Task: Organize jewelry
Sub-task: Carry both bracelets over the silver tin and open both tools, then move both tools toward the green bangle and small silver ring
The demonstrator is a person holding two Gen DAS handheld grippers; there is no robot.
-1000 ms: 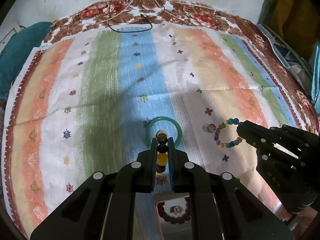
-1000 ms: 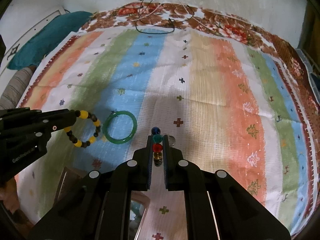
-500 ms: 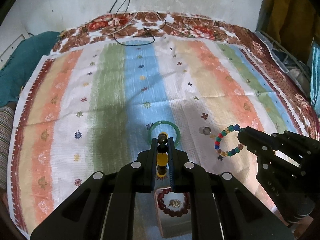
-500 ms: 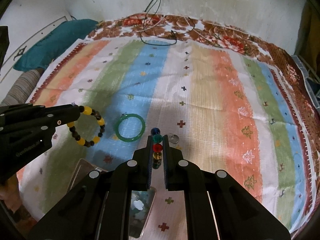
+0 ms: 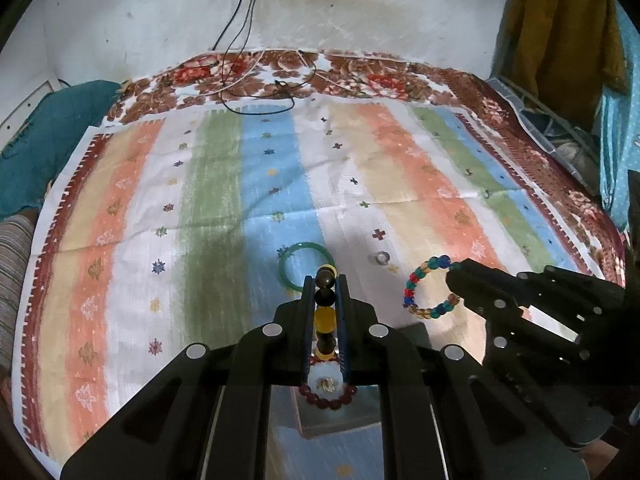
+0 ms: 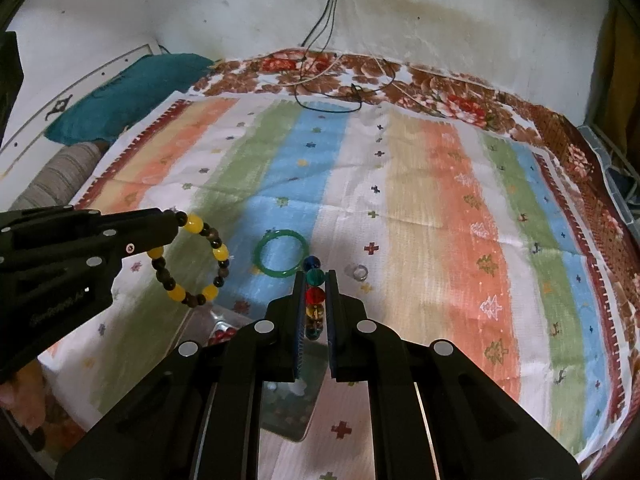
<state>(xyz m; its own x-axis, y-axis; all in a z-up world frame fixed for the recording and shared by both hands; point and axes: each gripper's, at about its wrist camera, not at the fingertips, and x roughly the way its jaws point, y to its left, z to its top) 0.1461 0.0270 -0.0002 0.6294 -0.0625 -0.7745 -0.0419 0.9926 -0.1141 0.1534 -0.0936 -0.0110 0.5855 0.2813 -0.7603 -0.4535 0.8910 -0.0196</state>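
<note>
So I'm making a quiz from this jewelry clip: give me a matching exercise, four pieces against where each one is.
Things:
1. yellow and dark bead bracelet
2. multicolour bead bracelet
3. green bangle
4. small ring

Places:
A. lying on the cloth, right of the bangle
B. held in the right gripper
C. held in the left gripper
D. lying on the blue stripe

Pairs: 1-C, 2-B, 3-D, 4-A

The left gripper (image 5: 325,280) pinches a yellow-and-black bead bracelet (image 5: 325,312). Beyond it, a green bangle (image 5: 289,278) lies on the striped cloth (image 5: 224,184). The right gripper (image 5: 454,280) holds a multicolored bead bracelet (image 5: 412,292).
</note>
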